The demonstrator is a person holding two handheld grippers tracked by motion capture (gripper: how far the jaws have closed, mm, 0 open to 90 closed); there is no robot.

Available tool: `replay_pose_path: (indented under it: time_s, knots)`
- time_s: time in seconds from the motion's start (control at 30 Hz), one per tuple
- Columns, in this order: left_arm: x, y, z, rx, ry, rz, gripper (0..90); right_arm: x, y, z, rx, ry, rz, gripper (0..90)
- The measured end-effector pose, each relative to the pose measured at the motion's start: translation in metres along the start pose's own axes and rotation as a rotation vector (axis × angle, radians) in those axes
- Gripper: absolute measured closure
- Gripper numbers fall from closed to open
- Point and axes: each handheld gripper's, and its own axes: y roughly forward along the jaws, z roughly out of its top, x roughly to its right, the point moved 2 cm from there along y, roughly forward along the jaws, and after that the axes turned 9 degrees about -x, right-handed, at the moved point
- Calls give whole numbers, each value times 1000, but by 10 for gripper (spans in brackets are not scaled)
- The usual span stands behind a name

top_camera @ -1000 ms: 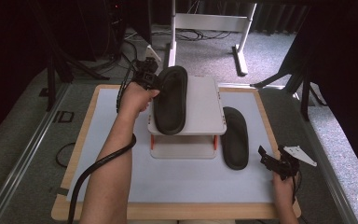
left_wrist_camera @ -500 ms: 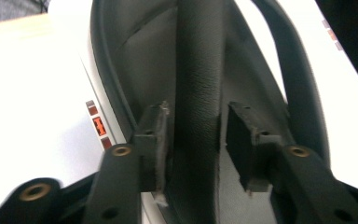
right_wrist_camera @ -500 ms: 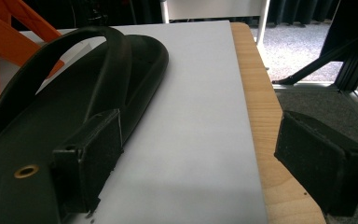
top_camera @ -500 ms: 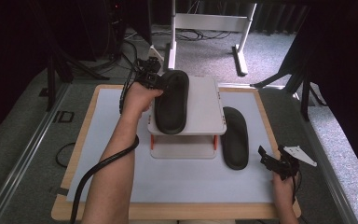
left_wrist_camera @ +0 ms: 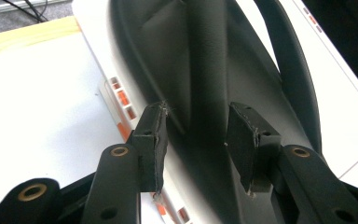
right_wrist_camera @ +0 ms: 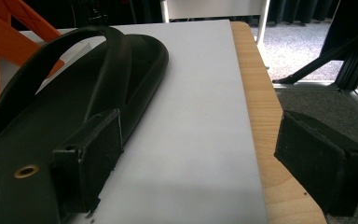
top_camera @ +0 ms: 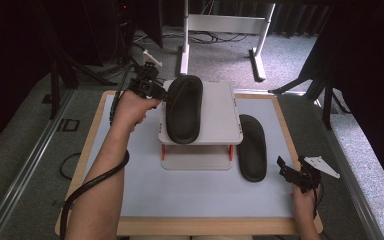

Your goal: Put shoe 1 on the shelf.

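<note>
The wooden-edged table (top_camera: 280,112) with a pale grey mat on top carries everything. Near its far middle stands a low white rectangular stand with orange legs (top_camera: 220,120). On the left part of that stand's top lies 1 black rubber slipper with a wide strap (top_camera: 184,107), lengthwise, its far end reaching the stand's far edge. A 2nd black slipper of the same kind (top_camera: 251,146) lies flat on the mat just beside the stand's right side, strap end pointing away from the person.

The left tool (top_camera: 155,91), held in the person's left hand (top_camera: 130,107), sits at the far-left corner of the stand, against the first slipper. In the left gripper view its 2 black padded jaws stand partly open with a moderate gap, and the slipper's dark surface lies right between and behind them; they clamp nothing.

The right tool (top_camera: 287,170), in the right hand (top_camera: 305,197), rests near the table's right edge, close to the 2nd slipper but apart from it. In the right gripper view its jaws are spread wide, empty, over mat and wooden rim.
</note>
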Motion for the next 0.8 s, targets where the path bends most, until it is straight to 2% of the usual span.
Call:
replay_pose_path:
  time_s: [0.03,0.13,0.17,0.27,0.3,0.4,0.6,0.63,0.73,0.8]
  knots:
    - [-3,-3,-3,11,-4,-14,575,0,0,0,-1,1,0,142]
    - [-7,-6,-7,11,0,-5,574,0,0,0,-3,0,1,142]
    - [-14,-10,-14,25,-8,-8,575,0,0,0,-5,-1,2,142]
    - [-19,-13,-19,38,-13,-9,576,0,0,0,-6,-2,5,142]
    - [-23,-15,-24,31,-13,16,576,0,0,0,-6,-2,5,142]
    - [-29,-16,-30,39,-18,19,576,-1,0,0,-6,-3,1,144]
    - [-37,-17,-43,54,-14,7,576,-1,1,0,-7,0,2,144]
    - [-38,-16,-47,51,-2,21,576,-1,0,0,-7,-3,1,144]
    - [-40,-14,-51,57,-5,2,576,-1,0,0,-7,-1,1,144]
    - [-45,-13,-60,64,-5,-4,575,-1,0,0,-8,2,1,144]
